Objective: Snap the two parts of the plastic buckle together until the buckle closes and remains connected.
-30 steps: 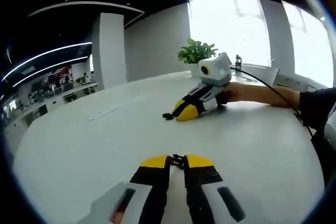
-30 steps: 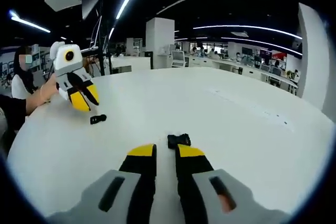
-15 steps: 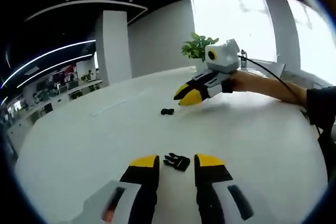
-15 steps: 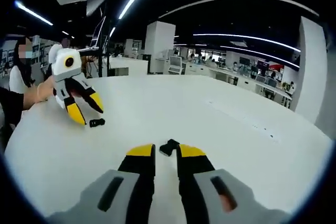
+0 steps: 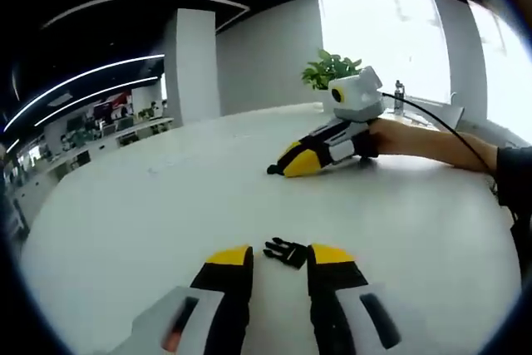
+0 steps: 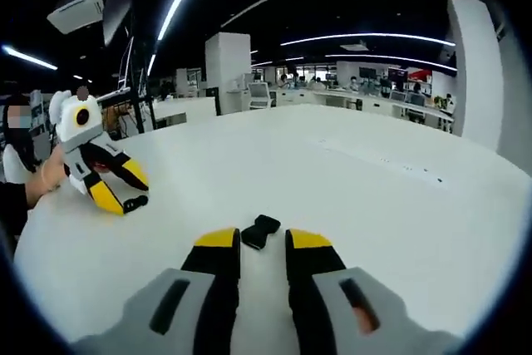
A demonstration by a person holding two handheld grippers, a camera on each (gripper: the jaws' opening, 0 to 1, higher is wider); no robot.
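Right gripper point(image 5: 293, 162) down again at table point(image 5: 150, 222), fingers nearly closed; left gripper point(image 5: 279, 257) agape, empty, beside pronged buckle half point(image 5: 285, 251).

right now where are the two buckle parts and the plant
pronged buckle part point(image 5: 285, 251): left gripper view, its middle
socket buckle part point(image 6: 260, 230): right gripper view, its middle
plant point(image 5: 331, 68): left gripper view, its leaves

left gripper point(image 5: 280, 257): jaws stood apart
buckle part point(image 5: 285, 251): lay between the tips on the white table point(image 5: 150, 214)
right gripper point(image 5: 301, 160): rested beyond

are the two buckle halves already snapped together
No, one buckle piece lies at the left gripper, the other piece apart at the right gripper.
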